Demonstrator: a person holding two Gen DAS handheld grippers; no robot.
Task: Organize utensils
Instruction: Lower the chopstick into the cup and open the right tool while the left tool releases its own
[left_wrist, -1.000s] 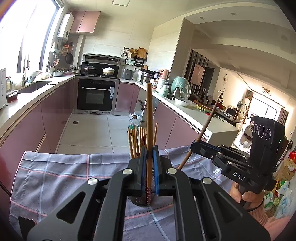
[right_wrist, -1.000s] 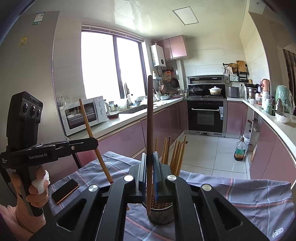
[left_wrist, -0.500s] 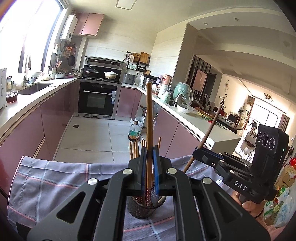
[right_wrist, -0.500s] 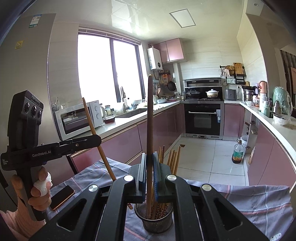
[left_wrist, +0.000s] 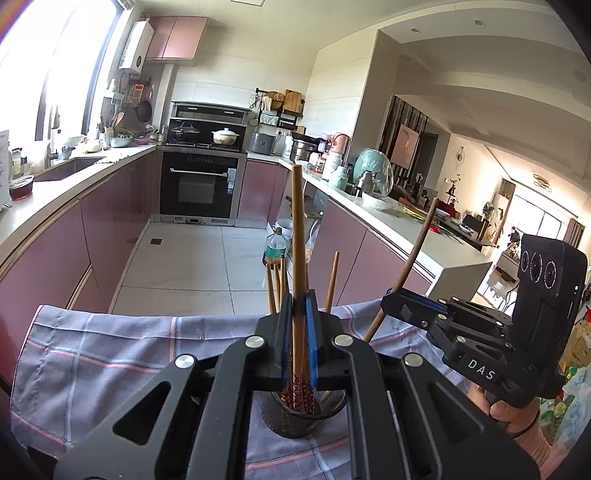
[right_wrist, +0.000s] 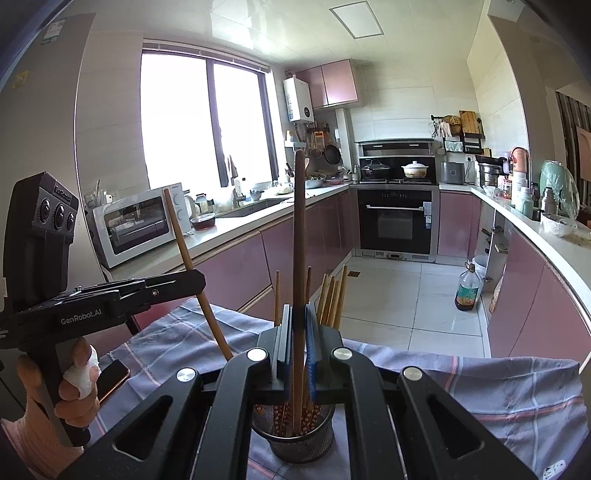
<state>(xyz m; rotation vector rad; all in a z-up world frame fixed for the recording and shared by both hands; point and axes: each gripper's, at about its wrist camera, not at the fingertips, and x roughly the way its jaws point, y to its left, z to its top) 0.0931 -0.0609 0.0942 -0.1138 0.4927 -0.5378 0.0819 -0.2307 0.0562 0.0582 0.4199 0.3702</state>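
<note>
Chopsticks mostly sorted already: a bunch stands in the mesh holder (right_wrist: 301, 439) on the checked cloth (right_wrist: 498, 391). Two are left, I'd say. The left gripper (left_wrist: 298, 339) is clamped on one chopstick (left_wrist: 297, 236), the right gripper (right_wrist: 297, 343) on a darker chopstick (right_wrist: 298, 229). Both are upright, tips at the holder's mouth, with both grippers tilted slightly down over it.
</note>
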